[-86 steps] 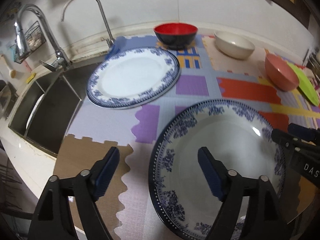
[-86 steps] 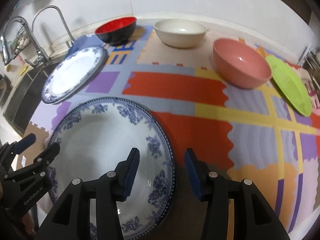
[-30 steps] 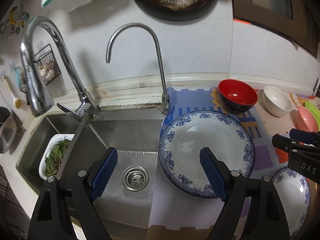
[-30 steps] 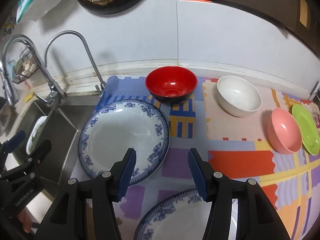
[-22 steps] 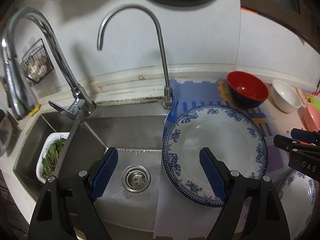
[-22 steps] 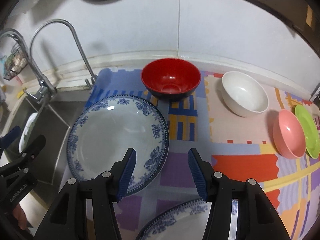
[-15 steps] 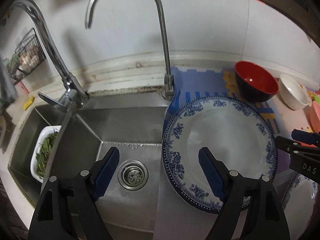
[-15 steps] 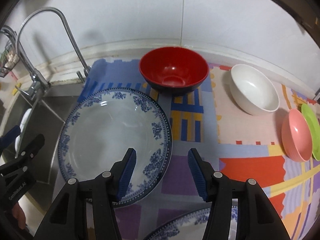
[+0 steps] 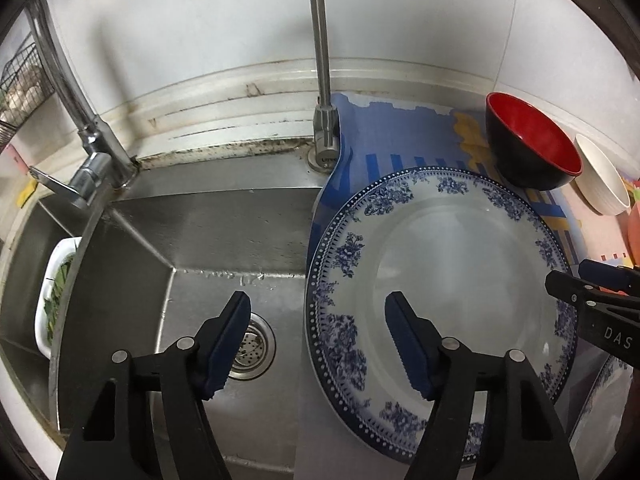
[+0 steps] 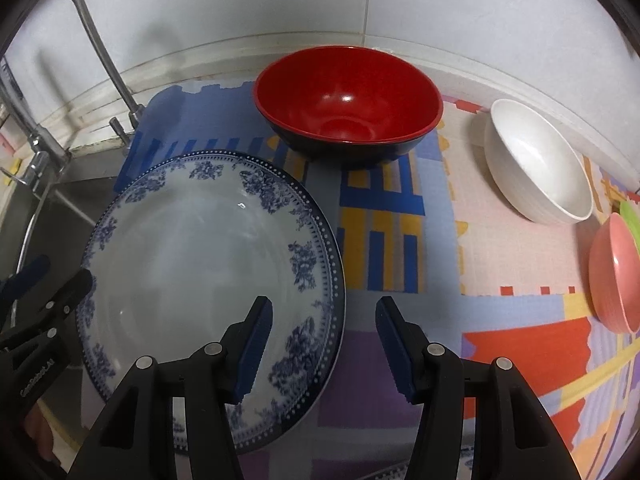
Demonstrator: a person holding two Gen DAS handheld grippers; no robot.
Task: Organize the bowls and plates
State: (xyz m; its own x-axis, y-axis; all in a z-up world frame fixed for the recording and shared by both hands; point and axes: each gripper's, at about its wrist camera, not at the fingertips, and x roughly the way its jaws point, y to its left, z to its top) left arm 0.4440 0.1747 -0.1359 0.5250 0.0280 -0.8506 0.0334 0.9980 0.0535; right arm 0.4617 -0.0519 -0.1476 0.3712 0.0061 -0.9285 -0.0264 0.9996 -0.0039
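Left gripper point(image 9: 318, 338) hangs spread, straddling the round blue-and-white floral porcelain plate's point(image 9: 440, 248) left rim. Right gripper point(image 10: 324, 340) gapes wide across its right rim, empty.

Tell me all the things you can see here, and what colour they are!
Plate: 1, white with blue flowers, on the mat beside the sink, both tongs around its edges.
Second plate: 1, blue and white, mostly cut off, near corner.
Red bowl: 1, red inside, dark outside, behind the plate.
White bowl: 1, right of the red bowl.
Pink bowl: 1, far right.
Green plate: 1, only an edge shows.
Mat: 1, many colours.
Sink: 1, steel.
Taps: 2, silver.
Tray of greens: 1, white.
Left tongs: open, black and blue.
Right tongs: open.
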